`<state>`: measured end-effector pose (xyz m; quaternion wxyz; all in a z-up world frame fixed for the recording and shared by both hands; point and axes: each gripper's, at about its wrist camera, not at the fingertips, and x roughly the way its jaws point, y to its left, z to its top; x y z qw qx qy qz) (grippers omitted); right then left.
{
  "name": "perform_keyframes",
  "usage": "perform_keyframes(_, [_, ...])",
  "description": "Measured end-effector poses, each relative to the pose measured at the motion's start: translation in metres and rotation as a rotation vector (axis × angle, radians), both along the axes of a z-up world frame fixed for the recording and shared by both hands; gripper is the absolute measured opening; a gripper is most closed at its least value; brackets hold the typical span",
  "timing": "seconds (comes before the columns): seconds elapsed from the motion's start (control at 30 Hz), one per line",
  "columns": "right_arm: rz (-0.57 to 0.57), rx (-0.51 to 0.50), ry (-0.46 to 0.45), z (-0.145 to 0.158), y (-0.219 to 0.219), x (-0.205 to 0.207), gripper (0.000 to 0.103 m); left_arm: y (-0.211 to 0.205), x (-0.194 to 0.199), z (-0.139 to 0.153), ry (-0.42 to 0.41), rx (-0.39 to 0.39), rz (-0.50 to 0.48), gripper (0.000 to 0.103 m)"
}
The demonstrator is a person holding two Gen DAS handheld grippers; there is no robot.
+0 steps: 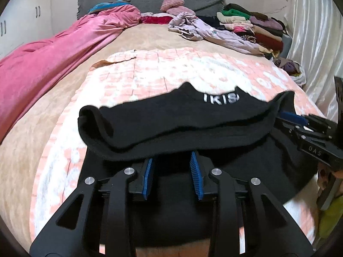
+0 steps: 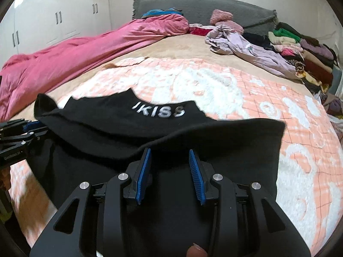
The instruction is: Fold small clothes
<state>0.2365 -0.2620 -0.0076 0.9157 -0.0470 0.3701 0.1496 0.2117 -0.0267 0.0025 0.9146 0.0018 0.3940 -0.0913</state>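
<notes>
While the black knit garment with white "IKISS" lettering (image 1: 182, 120) lies partly folded over on the pink-and-white patterned quilt (image 1: 150, 72) on the bed, my left gripper (image 1: 172, 177) sits at its near edge. Left fingers (image 1: 148, 176) stand apart, blue pads not pressing, black cloth showing between them. My right gripper (image 2: 170, 175) shows the same: fingers (image 2: 144, 174) parted over the folded edge, gripping nothing. Stacked folded clothes (image 1: 257, 27) sit far right, well apart.

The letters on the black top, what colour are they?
White letters on the black top, clearest in the right wrist view.
</notes>
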Motion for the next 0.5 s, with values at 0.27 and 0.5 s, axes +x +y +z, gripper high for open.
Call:
perform_keyframes(0.27, [-0.105,0.036,0.019,0.0,-0.02,0.023,0.035,0.026,0.045,-0.003,0.045,-0.13,0.157,0.03])
perform_keyframes(0.5, [-0.206,0.063,0.021,0.0,-0.049,0.021,0.036,0.07,0.044,-0.004,0.007,-0.162,0.24,0.034])
